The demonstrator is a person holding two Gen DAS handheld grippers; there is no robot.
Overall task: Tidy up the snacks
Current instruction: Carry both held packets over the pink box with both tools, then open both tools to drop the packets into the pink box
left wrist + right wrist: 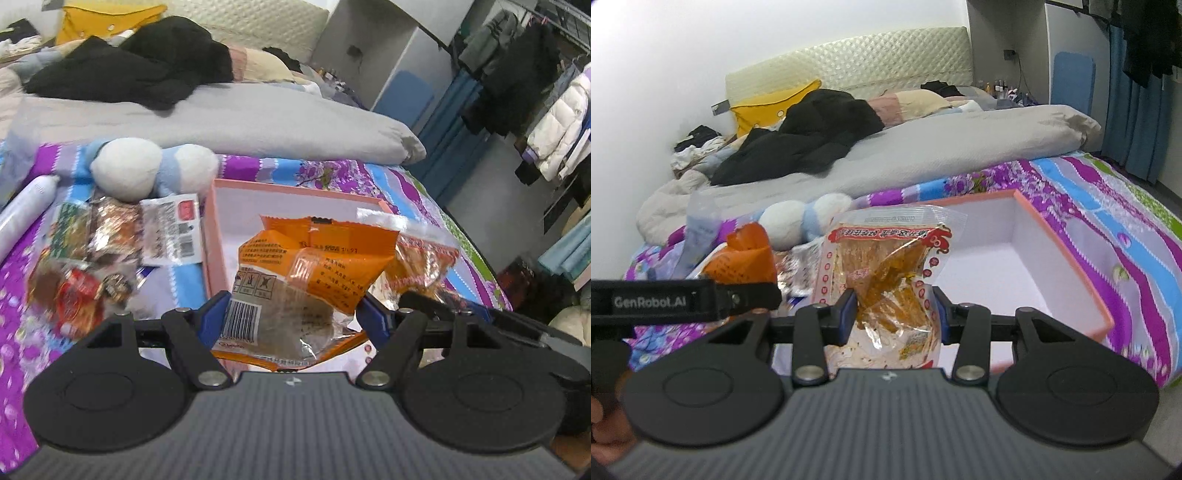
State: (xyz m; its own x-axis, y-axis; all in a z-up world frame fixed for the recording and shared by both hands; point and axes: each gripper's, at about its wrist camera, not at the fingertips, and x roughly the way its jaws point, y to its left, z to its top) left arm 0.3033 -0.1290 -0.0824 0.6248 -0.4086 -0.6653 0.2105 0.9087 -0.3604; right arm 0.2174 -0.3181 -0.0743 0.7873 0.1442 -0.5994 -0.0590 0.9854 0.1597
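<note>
My left gripper (291,317) is shut on an orange snack packet (314,273) with a barcode, held above the near edge of a pink box (295,188) with a white inside. My right gripper (895,314) is shut on a clear packet of orange-brown dried strips (886,273), hanging over the left part of the same pink box (1067,258). In the left wrist view the right gripper's packet (421,258) shows just right of the orange one. In the right wrist view the left gripper's black arm and the orange packet (746,258) sit at the left.
Several loose snack packets (110,251) lie on the flowered bedsheet (22,332) left of the box. A white and blue plush toy (147,170) and a white tube (26,214) lie behind them. A grey duvet (221,122) with dark clothes fills the far bed.
</note>
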